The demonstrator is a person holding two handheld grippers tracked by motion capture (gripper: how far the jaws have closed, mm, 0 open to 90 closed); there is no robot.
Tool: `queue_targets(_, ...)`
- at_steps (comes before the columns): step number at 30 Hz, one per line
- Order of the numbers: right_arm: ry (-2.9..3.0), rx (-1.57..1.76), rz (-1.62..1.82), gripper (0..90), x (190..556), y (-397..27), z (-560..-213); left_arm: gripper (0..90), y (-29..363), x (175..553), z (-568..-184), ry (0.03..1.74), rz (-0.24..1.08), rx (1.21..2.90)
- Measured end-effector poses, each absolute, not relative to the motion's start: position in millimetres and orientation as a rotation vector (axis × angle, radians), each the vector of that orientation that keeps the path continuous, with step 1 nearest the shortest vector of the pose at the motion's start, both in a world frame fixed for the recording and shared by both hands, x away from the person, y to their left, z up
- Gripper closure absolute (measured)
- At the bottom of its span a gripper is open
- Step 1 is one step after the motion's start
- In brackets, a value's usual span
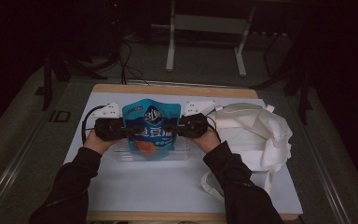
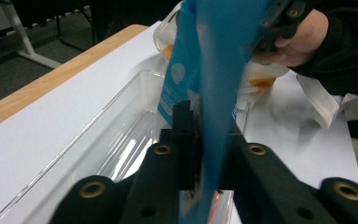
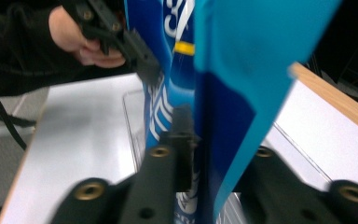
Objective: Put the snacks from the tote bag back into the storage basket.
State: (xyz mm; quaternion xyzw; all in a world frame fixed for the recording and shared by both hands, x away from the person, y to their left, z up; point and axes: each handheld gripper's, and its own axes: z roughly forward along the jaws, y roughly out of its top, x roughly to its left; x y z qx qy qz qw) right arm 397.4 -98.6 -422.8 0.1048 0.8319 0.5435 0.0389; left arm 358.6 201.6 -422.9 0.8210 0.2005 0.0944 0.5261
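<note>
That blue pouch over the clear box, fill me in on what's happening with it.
A person holds a glossy blue stand-up snack pouch upright between two hand-held grippers, the left gripper at one side edge and the right gripper at the other. The pouch's lower part sits inside a clear plastic rectangular bin on the white table top. In both gripper views the pouch's edge runs between the black jaws. A crumpled white cloth tote bag lies on the table beside the right hand.

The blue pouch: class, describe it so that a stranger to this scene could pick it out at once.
On the white table, find the clear tray between the person's two hands. The blue pouch stands upright above it, gripped at each side. Unlike the crumpled white cloth bag beside it, it is glossy, with white lettering.
</note>
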Motion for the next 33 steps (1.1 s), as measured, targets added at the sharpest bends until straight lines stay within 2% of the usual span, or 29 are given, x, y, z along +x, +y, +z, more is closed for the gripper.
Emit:
queue_targets(3, 2.54, 0.318, 1.691, 65.6, 397, -100, -420, 76.3, 202, 355, -422, 0.487, 0.237, 1.961)
queue_targets(5, 2.544, 0.317, 1.697, 54.4, 396, -100, -417, 65.3, 203, 353, -420, 0.507, 0.254, 1.95)
queue_targets(7, 2.546, 0.309, 1.678, 47.7, 396, -101, -415, 62.1, 205, 350, -418, 0.514, 0.253, 1.936)
queue_targets(10, 2.537, 0.32, 1.666, 37.3, 394, -103, -412, 44.8, 208, 348, -414, 0.526, 0.221, 1.923)
queue_targets(12, 2.534, 0.338, 1.656, 29.1, 394, -105, -410, 39.2, 210, 345, -413, 0.527, 0.217, 1.925)
queue_targets(13, 2.535, 0.344, 1.671, 26.9, 394, -106, -410, 33.8, 211, 344, -413, 0.529, 0.224, 1.922)
queue_targets(15, 2.544, 0.35, 1.687, 16.9, 394, -109, -409, 25.1, 213, 343, -413, 0.542, 0.209, 1.915)
queue_targets(16, 2.538, 0.356, 1.697, 16.1, 395, -111, -409, 12.8, 214, 342, -414, 0.541, 0.207, 1.924)
queue_targets(19, 2.512, 0.371, 1.725, 13.5, 394, -117, -408, 2.4, 219, 341, -416, 0.578, 0.203, 1.889)
queue_targets(27, 2.5, 0.369, 1.656, 14.0, 387, -130, -408, 1.1, 229, 327, -424, 0.651, 0.29, 1.862)
queue_targets(33, 2.499, 0.396, 1.635, 14.1, 383, -141, -412, 1.1, 235, 310, -433, 0.68, 0.273, 1.858)
